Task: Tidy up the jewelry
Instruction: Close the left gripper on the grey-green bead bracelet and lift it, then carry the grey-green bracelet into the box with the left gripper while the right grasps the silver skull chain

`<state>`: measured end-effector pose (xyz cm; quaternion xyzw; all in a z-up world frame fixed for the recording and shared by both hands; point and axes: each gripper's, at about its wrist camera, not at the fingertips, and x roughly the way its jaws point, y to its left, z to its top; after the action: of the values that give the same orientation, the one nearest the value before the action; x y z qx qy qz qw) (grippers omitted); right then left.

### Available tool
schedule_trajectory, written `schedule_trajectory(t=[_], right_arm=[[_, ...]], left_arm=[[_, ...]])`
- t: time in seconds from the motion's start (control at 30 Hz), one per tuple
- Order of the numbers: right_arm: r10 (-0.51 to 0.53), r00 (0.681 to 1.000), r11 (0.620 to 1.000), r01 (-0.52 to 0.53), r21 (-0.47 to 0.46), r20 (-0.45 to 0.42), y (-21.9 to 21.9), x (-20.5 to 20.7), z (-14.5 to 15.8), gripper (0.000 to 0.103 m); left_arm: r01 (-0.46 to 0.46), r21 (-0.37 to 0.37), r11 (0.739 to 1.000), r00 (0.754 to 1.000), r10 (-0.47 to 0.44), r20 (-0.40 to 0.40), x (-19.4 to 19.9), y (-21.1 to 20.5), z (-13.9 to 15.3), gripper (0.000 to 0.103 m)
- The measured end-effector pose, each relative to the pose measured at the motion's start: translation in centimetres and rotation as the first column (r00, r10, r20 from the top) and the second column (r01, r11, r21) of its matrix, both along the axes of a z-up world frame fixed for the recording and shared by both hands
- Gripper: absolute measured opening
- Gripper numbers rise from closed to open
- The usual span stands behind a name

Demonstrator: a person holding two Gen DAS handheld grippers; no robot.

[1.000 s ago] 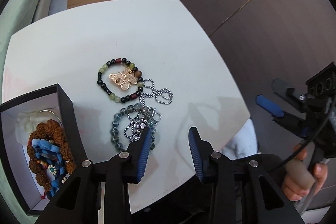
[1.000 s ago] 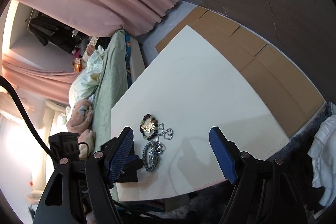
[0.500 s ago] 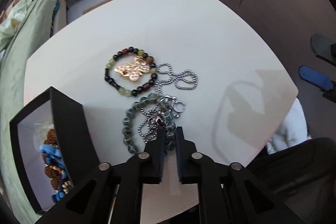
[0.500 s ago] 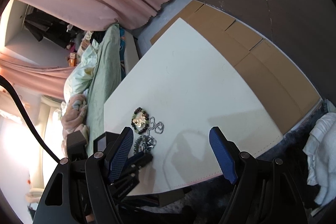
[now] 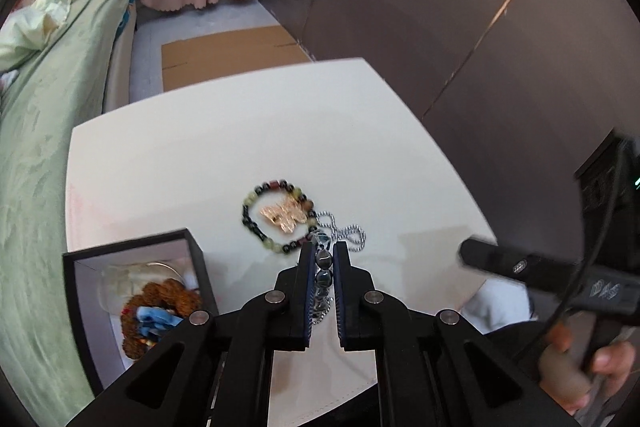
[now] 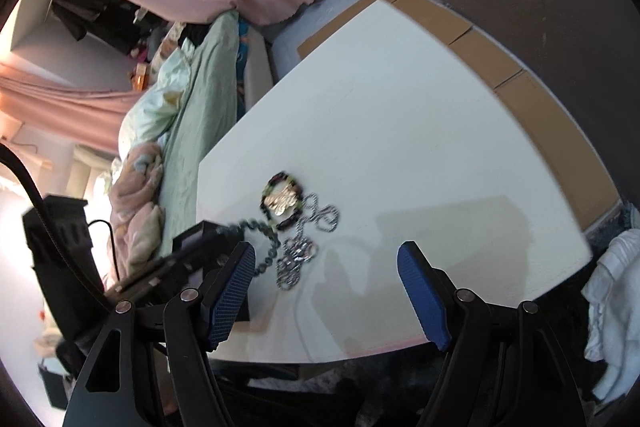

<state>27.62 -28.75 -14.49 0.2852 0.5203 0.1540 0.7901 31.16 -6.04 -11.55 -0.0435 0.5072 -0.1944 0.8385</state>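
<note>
My left gripper (image 5: 323, 255) is shut on a grey-blue glass bead bracelet (image 5: 323, 273) and holds it lifted above the white table (image 5: 224, 147); the bracelet hangs from the left gripper in the right wrist view (image 6: 264, 243). A dark bead bracelet (image 5: 256, 227) with a gold butterfly brooch (image 5: 285, 215) inside it lies on the table, next to a silver ball chain (image 5: 348, 237). An open black jewelry box (image 5: 136, 291) at the left holds brown beads and blue pieces. My right gripper (image 6: 326, 291) is open and empty above the table's near edge.
A green-covered bed (image 5: 44, 147) runs along the table's left side. Flattened cardboard (image 5: 228, 55) lies on the floor beyond the table. A dark wall (image 5: 460, 7) stands to the right. White cloth (image 6: 612, 295) lies on the floor at the right.
My left gripper closed on the grey-blue bead bracelet and lifted it off the table toward the box side. The silver chain stayed on the table. The right gripper stayed open.
</note>
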Motion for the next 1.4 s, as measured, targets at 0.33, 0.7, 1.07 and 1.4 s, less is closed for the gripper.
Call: schedule_trajectory(t=[0.33, 0.7, 1.07, 1.4], right_arm=[[0.094, 0.993, 0.995, -0.093, 0.028, -0.068, 4.3, 0.4, -1.7, 0.061], [0.108, 0.981, 0.994, -0.111, -0.006, -0.163, 8.1, 1.5, -4.2, 0.055], [0.075, 0.988, 0.990, -0.090, -0.106, -0.136, 9.7, 2.6, -4.8, 0.055], [0.120, 0.991, 0.906, -0.137, -0.401, -0.067, 13.5, 2.5, -3.8, 0.051]], left_arm=[[-0.050, -0.074, 0.996, 0.997, 0.053, 0.048, 0.1, 3.0, 2.3, 0.009], [-0.093, -0.120, 0.988, 0.993, 0.102, 0.067, 0.1, 6.3, 3.3, 0.009], [-0.140, -0.144, 0.980, 0.986, 0.150, 0.066, -0.6, 10.1, 3.4, 0.009], [-0.156, -0.156, 0.975, 0.983, 0.169, 0.073, -1.2, 11.4, 3.8, 0.009]])
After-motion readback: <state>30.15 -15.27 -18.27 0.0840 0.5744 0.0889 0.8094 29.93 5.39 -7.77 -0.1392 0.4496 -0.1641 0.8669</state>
